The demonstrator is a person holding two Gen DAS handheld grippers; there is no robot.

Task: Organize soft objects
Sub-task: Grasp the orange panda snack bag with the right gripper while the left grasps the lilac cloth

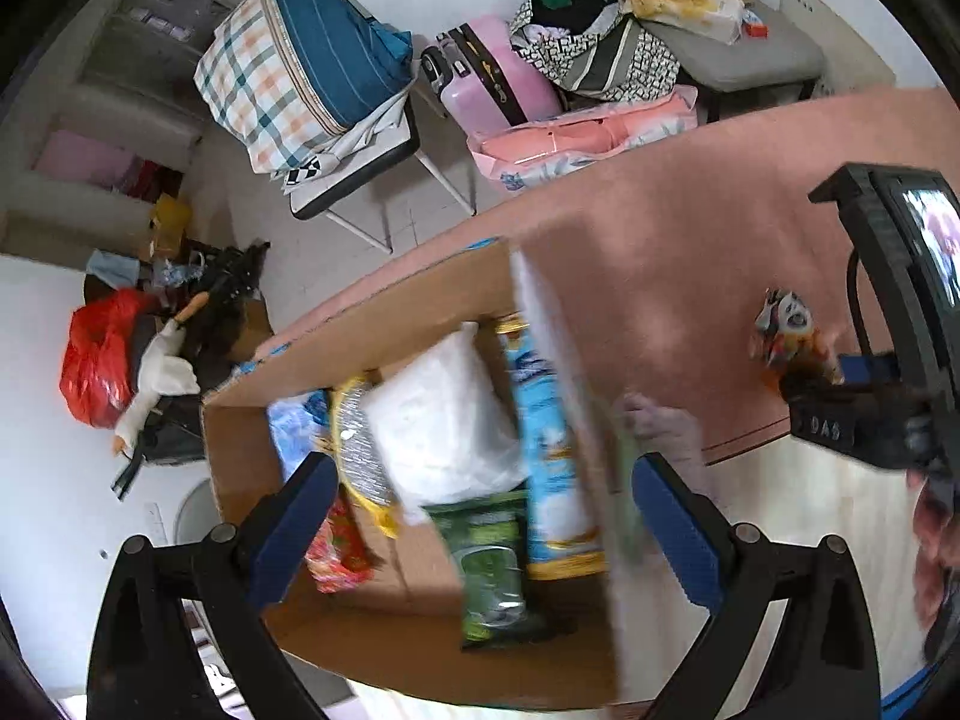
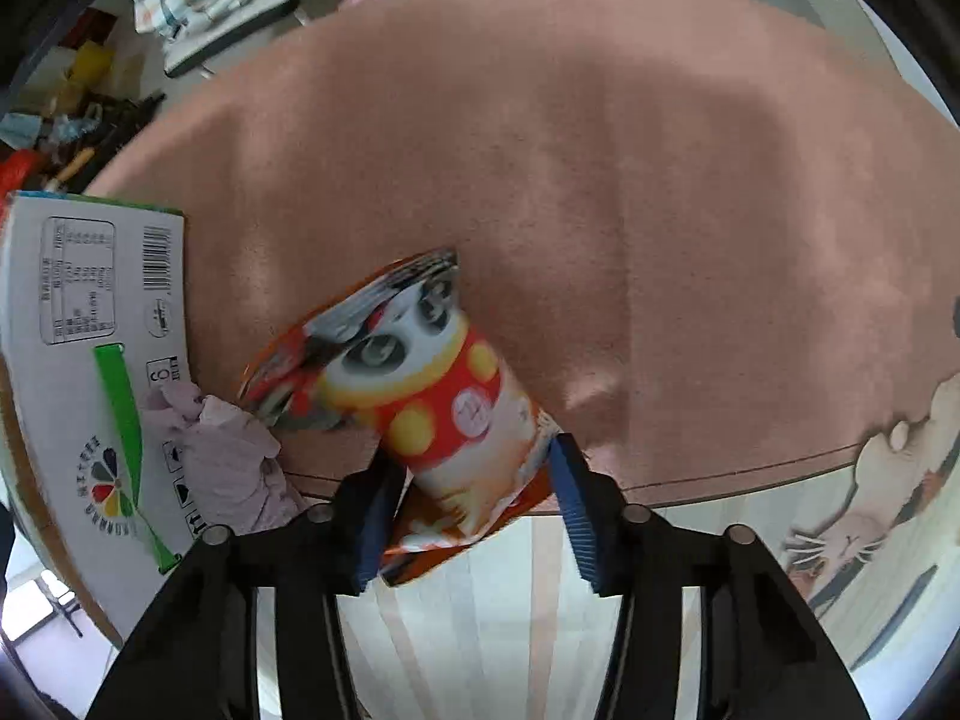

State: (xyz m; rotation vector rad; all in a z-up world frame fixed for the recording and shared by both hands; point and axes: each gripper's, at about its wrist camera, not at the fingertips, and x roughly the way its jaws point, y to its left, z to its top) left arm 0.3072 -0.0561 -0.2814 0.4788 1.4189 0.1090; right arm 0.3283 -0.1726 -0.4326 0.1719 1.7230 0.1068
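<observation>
Right wrist view: right tool [image 2: 474, 516] clamps a panda snack bag [image 2: 420, 396] above the pink mat [image 2: 630, 180], while the left tool [image 1: 480, 516] hovers wide open, empty, over a box [image 1: 372, 324] already holding several packs, leaving this bag to be boxed.

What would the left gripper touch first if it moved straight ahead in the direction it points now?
Probably the white puffy plastic pack lying in the open brown cardboard box. The left gripper is open and aims into the box over the packs there. Depth is unclear, so the green packet nearer the fingers might come first.
</observation>
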